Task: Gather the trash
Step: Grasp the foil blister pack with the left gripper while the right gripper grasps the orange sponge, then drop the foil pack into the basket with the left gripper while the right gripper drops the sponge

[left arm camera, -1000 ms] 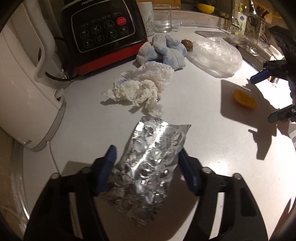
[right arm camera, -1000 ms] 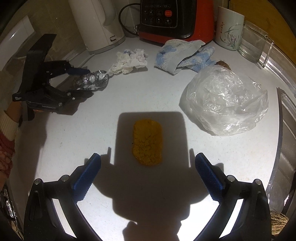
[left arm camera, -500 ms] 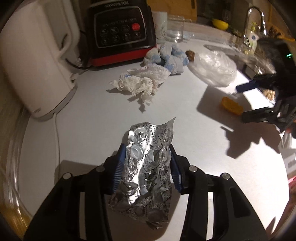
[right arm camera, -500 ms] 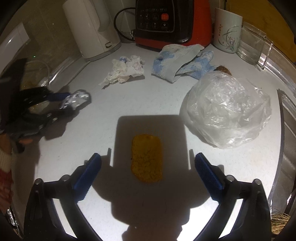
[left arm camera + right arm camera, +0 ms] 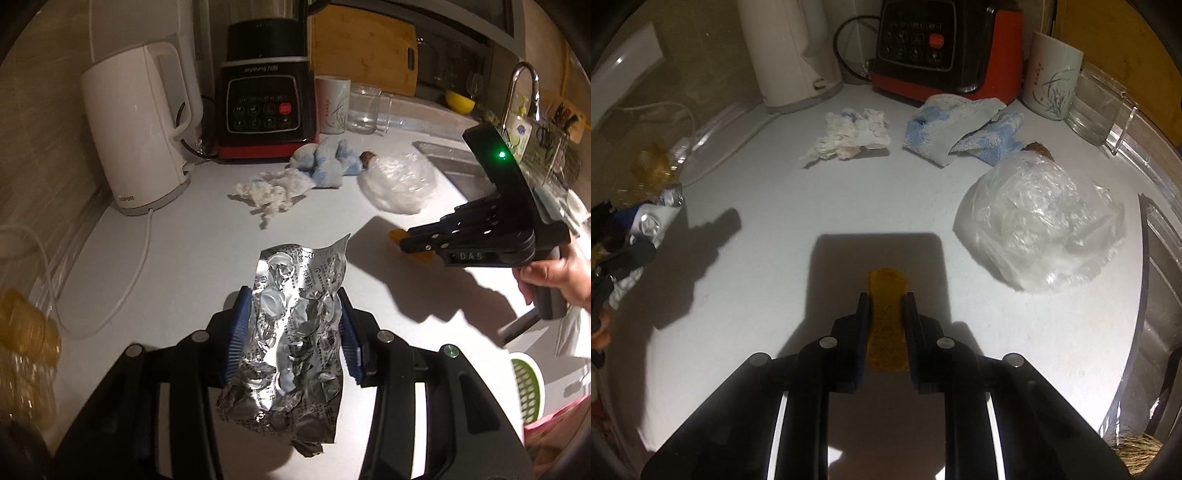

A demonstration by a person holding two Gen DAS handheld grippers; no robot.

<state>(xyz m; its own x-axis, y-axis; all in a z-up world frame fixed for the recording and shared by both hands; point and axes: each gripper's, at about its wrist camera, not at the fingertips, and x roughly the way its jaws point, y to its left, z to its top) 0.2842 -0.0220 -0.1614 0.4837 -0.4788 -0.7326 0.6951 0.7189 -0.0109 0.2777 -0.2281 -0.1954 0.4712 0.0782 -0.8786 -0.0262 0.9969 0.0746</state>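
Observation:
My left gripper (image 5: 293, 325) is shut on a crumpled silver blister pack (image 5: 295, 332) and holds it above the white counter. It also shows at the left edge of the right wrist view (image 5: 652, 223). My right gripper (image 5: 886, 301) is shut on an orange peel (image 5: 886, 325) on the counter; the peel lies between the jaws. In the left wrist view the right gripper (image 5: 410, 240) is at the right, over the peel (image 5: 399, 234). A crumpled white tissue (image 5: 849, 134) and a clear plastic bag (image 5: 1038, 225) lie on the counter.
A white kettle (image 5: 144, 125), a black and red blender (image 5: 266, 99), a mug (image 5: 332, 105) and a glass (image 5: 364, 112) stand at the back. A blue and white cloth (image 5: 964, 131) lies before the blender. The sink (image 5: 454, 166) is at the right. A green bin (image 5: 526, 387) sits below the counter edge.
My right gripper has closed on the orange peel. My left gripper has lifted and pulled back with the blister pack held between its pads.

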